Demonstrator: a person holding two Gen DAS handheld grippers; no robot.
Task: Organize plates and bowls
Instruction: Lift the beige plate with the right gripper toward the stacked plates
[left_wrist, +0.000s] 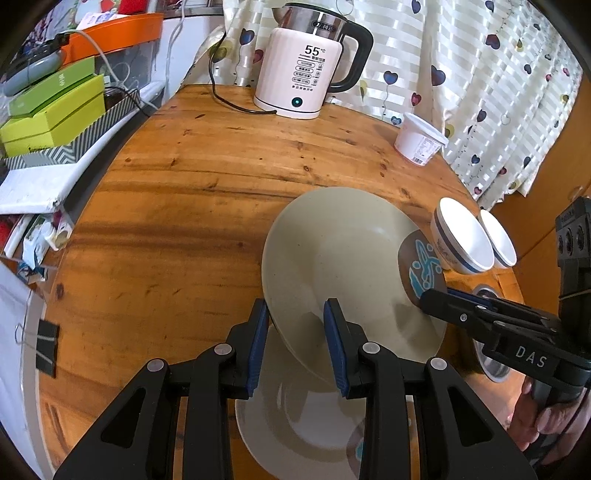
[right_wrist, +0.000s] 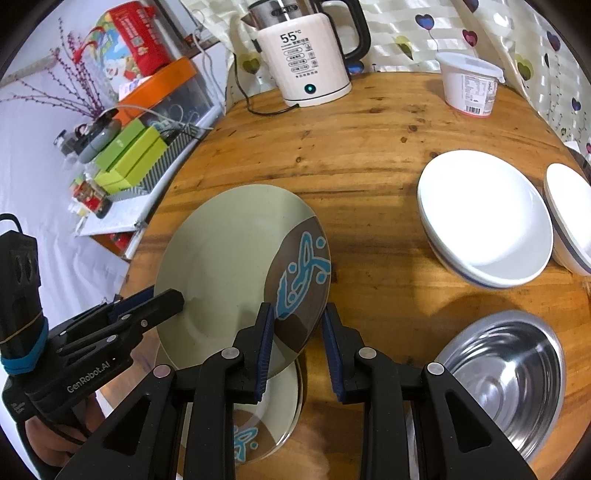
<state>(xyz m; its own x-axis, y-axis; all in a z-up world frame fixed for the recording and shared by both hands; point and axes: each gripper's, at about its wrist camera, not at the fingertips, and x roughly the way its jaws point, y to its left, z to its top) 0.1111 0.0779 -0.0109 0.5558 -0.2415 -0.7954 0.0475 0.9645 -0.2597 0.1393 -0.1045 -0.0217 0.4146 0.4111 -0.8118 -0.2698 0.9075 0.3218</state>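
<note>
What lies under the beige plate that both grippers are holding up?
A second matching plate lies on the wooden table beneath the lifted plate. Its brown-and-blue patterned edge shows; the raised plate and grippers cover most of the rest.

- A lived-in home, set up for eating rather than for work.
- A worn wooden counter (right_wrist: 369, 155) carries tableware: patterned plates (right_wrist: 236, 266), white bowls (right_wrist: 487, 214), a steel bowl (right_wrist: 509, 373).
- At its far edge stands an electric kettle (left_wrist: 301, 70) with its cord, and right of it a lidded food tub (right_wrist: 471, 83).
- Heart-print curtain (left_wrist: 480, 74) hangs behind.
- Left: stacked green boxes (left_wrist: 51, 107), an orange-lidded bin (right_wrist: 162, 83), a red snack pack (right_wrist: 138, 37).
</note>
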